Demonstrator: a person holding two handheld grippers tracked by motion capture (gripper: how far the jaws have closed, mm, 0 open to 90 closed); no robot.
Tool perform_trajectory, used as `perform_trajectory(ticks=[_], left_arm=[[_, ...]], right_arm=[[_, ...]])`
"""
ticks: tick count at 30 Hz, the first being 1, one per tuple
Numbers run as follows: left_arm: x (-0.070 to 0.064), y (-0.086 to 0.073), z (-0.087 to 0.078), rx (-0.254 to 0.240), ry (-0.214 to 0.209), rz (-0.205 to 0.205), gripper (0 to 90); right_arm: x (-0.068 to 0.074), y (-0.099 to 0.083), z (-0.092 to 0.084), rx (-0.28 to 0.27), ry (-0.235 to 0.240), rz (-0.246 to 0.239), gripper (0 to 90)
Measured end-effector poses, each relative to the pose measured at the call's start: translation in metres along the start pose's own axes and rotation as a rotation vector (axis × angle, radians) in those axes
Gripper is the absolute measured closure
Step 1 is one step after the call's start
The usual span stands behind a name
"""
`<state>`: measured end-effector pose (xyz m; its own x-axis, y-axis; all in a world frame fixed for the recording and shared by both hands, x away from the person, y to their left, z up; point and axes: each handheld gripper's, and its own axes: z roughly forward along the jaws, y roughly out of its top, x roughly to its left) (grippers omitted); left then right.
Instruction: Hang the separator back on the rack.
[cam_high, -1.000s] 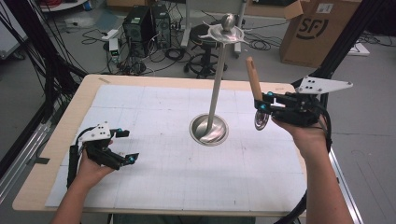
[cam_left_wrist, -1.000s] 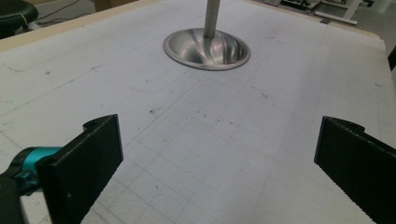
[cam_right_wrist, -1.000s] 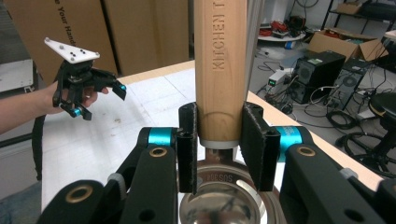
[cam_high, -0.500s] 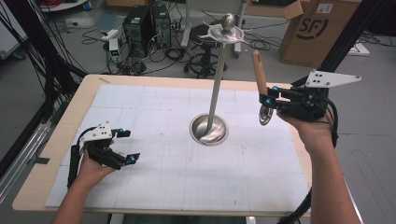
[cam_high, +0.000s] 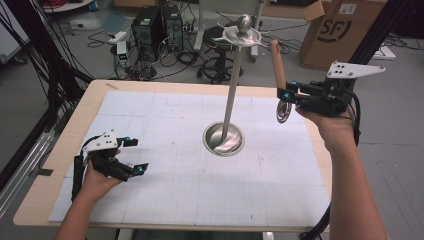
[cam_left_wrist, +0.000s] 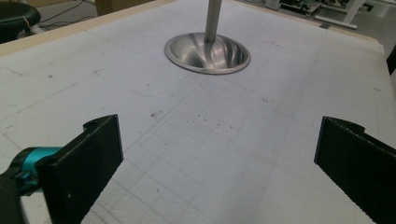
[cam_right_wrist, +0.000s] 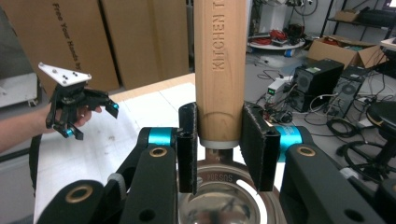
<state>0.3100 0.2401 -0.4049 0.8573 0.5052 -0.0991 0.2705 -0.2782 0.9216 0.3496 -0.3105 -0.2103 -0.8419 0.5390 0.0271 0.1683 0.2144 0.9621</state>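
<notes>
The jaws of the right gripper (cam_high: 286, 95) are clamped on the wooden handle (cam_high: 277, 65) of a kitchen utensil, gripping it near its lower end where the wood meets a pale collar; in the right gripper view the two black pads press flat against either side of the handle (cam_right_wrist: 219, 65), which bears the embossed word "KITCHEN" and rises out of the top of the frame. Below the jaws hangs the utensil's round metal head (cam_high: 284, 112), seen from the right gripper view as a shiny steel bowl (cam_right_wrist: 224, 203) stamped "SUS304". The tool is held roughly upright, handle up and head down, in the air above the far right part of the table (cam_high: 65, 150), clear of the surface. The left gripper (cam_high: 134, 156) rests low at the near left of the table in the person's left hand (cam_high: 95, 180), its jaws spread wide with nothing between them; the left gripper view shows the two black pads far apart over the bare white gridded mat (cam_left_wrist: 210, 140). Near the middle of the mat stands a metal stand (cam_high: 231, 95), a thin pole rising from a round dished base (cam_high: 223, 139) to a flat winged top with a ball on it (cam_high: 244, 24). The stand sits well apart from the left gripper, between the two grippers. The right gripper view also shows the left gripper (cam_right_wrist: 91, 119) farther off, open, with its grey plate on top.
</notes>
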Motion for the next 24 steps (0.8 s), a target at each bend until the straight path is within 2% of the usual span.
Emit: perform_trajectory(ticks=[4,12,15,24], left_arm=[[-0.002,0.000,0.002,0.018,-0.004,0.009,1.7],[-0.001,0.000,0.000,0.011,-0.002,0.007,1.7],[-0.003,0.000,0.001,0.025,-0.006,0.013,1.7],[-0.003,0.000,0.000,0.021,-0.006,0.009,1.7]], right_arm=[[-0.002,0.000,0.004,-0.006,0.009,0.003,68.8],[-0.003,0.002,0.013,0.000,0.023,0.002,68.8],[-0.003,0.002,0.016,0.011,0.024,0.004,68.8],[-0.001,0.000,0.024,0.003,0.048,0.010,68.8]])
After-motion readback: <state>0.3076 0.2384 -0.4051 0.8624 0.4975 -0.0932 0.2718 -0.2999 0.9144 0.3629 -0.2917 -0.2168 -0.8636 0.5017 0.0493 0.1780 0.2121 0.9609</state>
